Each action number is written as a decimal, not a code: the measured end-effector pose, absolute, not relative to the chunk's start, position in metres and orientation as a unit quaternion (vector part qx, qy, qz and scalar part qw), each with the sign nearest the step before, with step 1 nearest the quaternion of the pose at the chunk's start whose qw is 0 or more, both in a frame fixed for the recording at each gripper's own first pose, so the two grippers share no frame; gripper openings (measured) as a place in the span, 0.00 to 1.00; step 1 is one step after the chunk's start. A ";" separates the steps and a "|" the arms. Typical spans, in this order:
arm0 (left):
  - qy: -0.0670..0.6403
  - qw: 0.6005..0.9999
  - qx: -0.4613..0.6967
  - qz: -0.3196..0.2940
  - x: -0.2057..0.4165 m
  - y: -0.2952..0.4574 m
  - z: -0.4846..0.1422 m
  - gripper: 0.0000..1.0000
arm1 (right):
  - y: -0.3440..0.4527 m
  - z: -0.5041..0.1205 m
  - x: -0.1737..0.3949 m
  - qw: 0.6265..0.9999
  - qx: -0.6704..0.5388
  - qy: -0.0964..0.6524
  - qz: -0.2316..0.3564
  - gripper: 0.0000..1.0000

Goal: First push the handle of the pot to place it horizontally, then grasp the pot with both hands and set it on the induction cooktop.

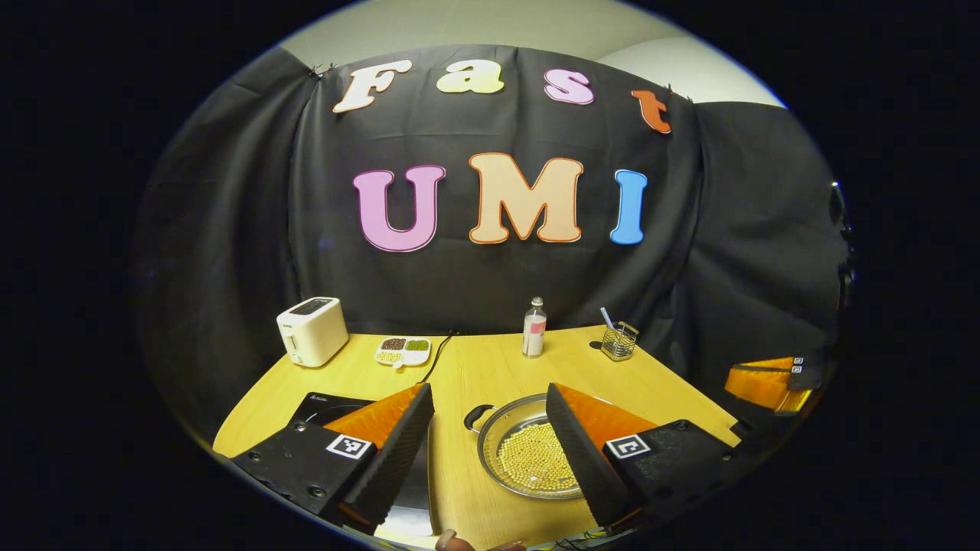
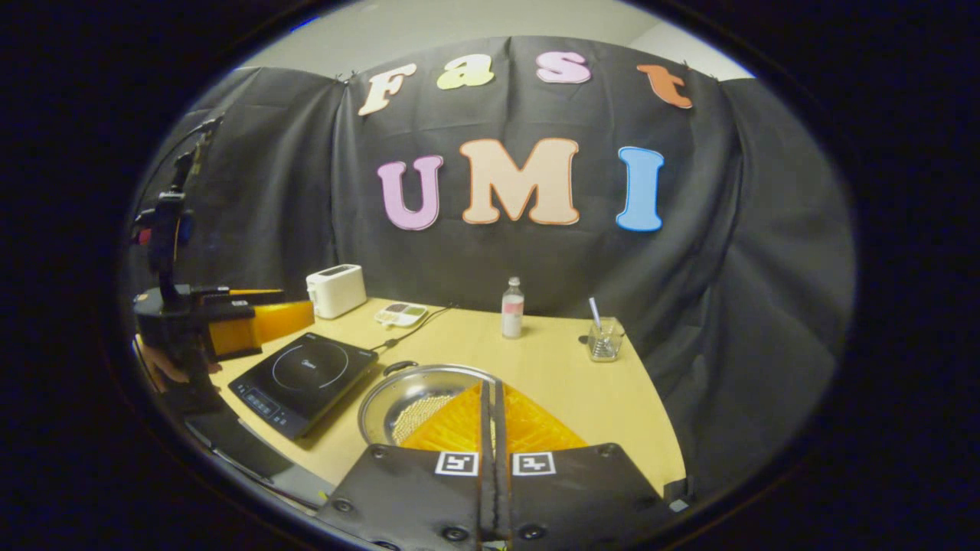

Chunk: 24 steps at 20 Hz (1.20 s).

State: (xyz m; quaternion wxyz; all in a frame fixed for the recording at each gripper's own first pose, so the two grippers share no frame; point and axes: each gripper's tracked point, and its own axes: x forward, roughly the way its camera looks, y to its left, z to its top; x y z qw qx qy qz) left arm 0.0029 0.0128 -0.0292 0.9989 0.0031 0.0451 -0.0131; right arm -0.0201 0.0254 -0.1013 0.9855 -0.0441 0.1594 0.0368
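Observation:
A shallow steel pot point(image 1: 511, 448) with small yellow beans in it sits on the wooden table, with a dark loop handle point(image 1: 476, 417) at its far-left rim. My left gripper point(image 1: 488, 392) hovers above the table, open wide, its right finger covering the pot's right side. The black induction cooktop point(image 1: 325, 404) lies left of the pot, half hidden by the left finger. In the right gripper view the pot point(image 2: 413, 402) and its handle point(image 2: 400, 367) lie beside the cooktop point(image 2: 306, 379). My right gripper point(image 2: 493, 386) is shut on nothing, above the pot's near right rim.
Along the back stand a white toaster point(image 1: 311, 330), a divided dish of beans point(image 1: 403, 350), a small bottle point(image 1: 534, 327) and a mesh holder with a straw point(image 1: 619, 341). A black cable point(image 2: 409, 329) runs to the cooktop. The table edge drops off at right.

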 end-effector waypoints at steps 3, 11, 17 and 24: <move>0.047 0.998 0.001 -0.029 0.006 0.015 -0.032 0.96 | 0.026 -0.115 -0.027 0.983 -0.036 0.177 0.022 0.02; 0.048 0.997 -0.001 -0.063 0.023 0.010 -0.037 0.96 | 0.035 -0.178 -0.049 0.968 -0.029 0.250 0.024 0.02; 0.043 0.999 -0.006 -0.013 0.033 0.015 -0.040 0.96 | 0.038 -0.229 -0.040 0.947 -0.012 0.308 0.088 0.00; 0.078 0.996 -0.025 0.034 0.038 0.012 -0.061 0.96 | 0.033 -0.289 -0.042 0.913 -0.023 0.377 0.151 0.02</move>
